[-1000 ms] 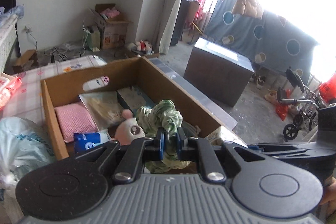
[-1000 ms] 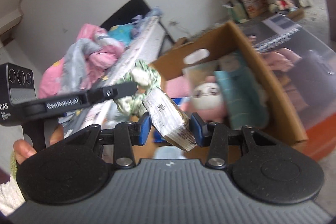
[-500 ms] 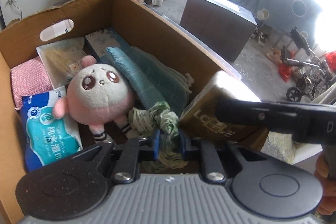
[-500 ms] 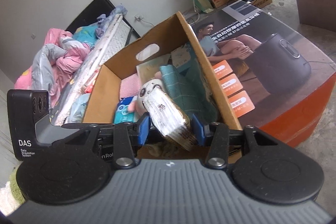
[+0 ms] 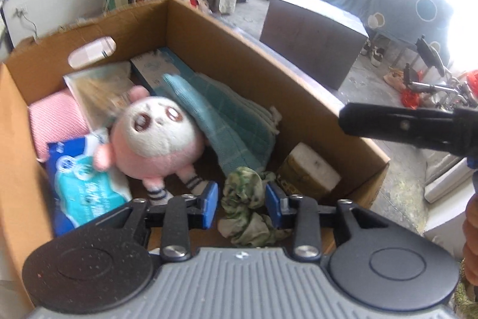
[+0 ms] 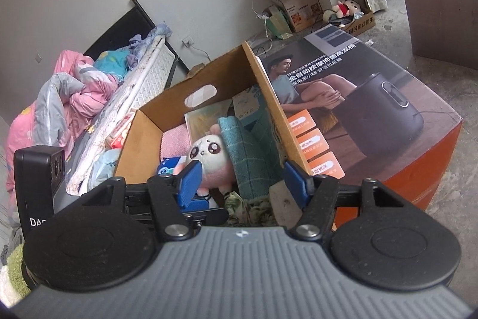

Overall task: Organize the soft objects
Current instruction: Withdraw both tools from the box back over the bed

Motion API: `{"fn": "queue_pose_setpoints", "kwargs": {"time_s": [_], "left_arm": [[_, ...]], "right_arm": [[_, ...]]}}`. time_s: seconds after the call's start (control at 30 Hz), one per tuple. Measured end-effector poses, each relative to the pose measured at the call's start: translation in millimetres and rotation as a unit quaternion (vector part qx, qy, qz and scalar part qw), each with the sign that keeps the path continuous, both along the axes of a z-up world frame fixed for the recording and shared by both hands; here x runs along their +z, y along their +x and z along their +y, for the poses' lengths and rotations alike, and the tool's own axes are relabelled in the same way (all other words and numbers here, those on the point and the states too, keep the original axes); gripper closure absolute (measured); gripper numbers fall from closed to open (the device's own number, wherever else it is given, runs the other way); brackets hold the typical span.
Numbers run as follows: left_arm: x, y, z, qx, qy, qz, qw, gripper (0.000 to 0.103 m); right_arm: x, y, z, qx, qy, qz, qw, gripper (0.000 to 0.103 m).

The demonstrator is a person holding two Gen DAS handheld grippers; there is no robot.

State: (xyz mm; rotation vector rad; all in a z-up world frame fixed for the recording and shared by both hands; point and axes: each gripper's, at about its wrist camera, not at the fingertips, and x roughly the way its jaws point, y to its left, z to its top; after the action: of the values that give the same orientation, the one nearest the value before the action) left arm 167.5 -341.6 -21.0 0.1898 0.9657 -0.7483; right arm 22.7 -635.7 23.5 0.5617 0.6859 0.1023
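Fingers (image 5: 211, 201) opening around green cloth (image 5: 245, 201), tilted downward.

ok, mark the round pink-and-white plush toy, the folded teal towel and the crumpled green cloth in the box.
round pink-and-white plush toy (image 5: 152, 133): left wrist view, on its white face.
folded teal towel (image 5: 221, 121): left wrist view, mid fold.
crumpled green cloth (image 5: 245, 187): left wrist view, upper bunch.

Plush toy (image 5: 155, 136) in box (image 5: 239, 50), beside towel (image 5: 227, 121).
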Motion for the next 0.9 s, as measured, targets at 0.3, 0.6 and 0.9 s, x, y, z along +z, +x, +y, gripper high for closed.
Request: {"fn": "queue_pose_setpoints", "kwargs": {"time_s": [0.3, 0.6, 0.9], "left_arm": [[57.7, -19.8, 60.3, 0.036, -0.039, -0.070, 0.9961, 0.035], [94.8, -42.6, 155.1, 0.118, -0.043, -0.121, 0.9847, 0.018], [97.5, -69.1, 254.6, 0.209, -0.012, -0.136, 0.9684, 0.014]], "right_arm": [[14.6, -1.7, 14.3, 0.025, 0.022, -0.020, 0.999, 0.042], [31.3, -4.3, 39.9, 0.048, 0.047, -0.042, 0.997, 0.034], [46.9, 10.9, 101.7, 0.123, 0.071, -0.054, 0.988, 0.030]]}}
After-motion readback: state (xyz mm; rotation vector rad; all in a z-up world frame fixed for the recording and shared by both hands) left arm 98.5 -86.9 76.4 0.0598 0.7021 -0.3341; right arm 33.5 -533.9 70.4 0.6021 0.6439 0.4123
